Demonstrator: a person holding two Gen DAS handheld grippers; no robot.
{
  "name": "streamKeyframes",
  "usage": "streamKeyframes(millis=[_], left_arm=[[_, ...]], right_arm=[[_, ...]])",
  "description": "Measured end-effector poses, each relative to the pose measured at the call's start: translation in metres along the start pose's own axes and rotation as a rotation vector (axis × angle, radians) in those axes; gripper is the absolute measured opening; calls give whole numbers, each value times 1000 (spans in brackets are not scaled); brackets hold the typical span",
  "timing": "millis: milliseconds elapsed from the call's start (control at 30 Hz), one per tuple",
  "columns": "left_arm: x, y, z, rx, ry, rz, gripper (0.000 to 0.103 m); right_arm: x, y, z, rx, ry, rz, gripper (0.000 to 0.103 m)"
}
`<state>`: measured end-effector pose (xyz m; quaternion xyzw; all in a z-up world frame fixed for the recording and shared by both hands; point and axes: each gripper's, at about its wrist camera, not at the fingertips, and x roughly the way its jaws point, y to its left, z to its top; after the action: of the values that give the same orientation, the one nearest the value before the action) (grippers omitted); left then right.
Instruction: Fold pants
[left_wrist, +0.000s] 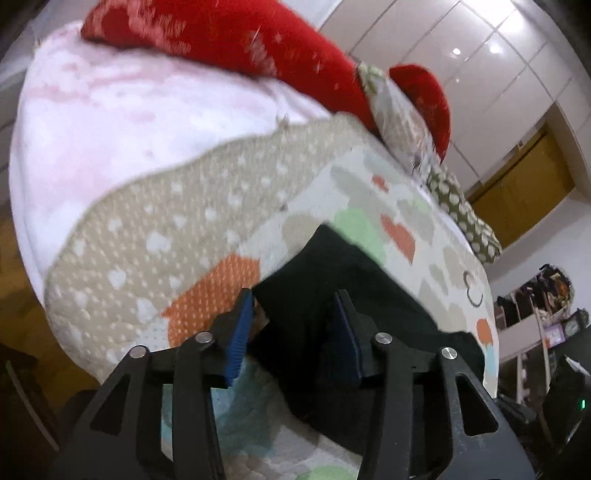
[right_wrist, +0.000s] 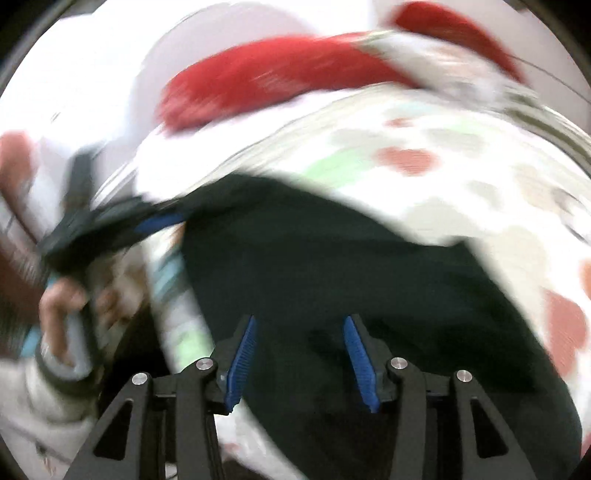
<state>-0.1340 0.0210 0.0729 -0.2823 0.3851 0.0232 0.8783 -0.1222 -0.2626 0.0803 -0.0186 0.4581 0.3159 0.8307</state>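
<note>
Black pants (left_wrist: 332, 280) lie on a patterned quilt (left_wrist: 177, 229) on a bed. My left gripper (left_wrist: 295, 299) is open, its blue-padded jaws spread just over the near left part of the pants, with cloth between them. In the blurred right wrist view the pants (right_wrist: 314, 258) spread wide across the quilt (right_wrist: 443, 177). My right gripper (right_wrist: 300, 323) is open over the pants' near edge. The left gripper (right_wrist: 162, 221) shows at the left of that view, at the pants' left edge, held by a hand (right_wrist: 62, 306).
Red pillows (left_wrist: 229, 40) and a pale pink blanket (left_wrist: 103, 110) lie at the far side of the bed. A dotted cushion (left_wrist: 461, 210) sits at the bed's right edge. White wardrobe doors (left_wrist: 480, 74) and cluttered shelves (left_wrist: 543, 314) stand to the right.
</note>
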Motion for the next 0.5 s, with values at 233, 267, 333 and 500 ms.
streamKeyframes(millis=[233,267,333,500], left_arm=[[13,-34,0,106,-28,-36,57],[19,-37,0,119,-21,-28,57],[36,-40,-1,147,2,8,57],[67,-30,0,154,47,91,57]], right_arm=[[17,-52,8,131,-74,-96,48],[23,-64,10,166,-82,-125,48],[30,-85,13,220,-92,-172,48],[38,-119,13,306,-115,-123,48]])
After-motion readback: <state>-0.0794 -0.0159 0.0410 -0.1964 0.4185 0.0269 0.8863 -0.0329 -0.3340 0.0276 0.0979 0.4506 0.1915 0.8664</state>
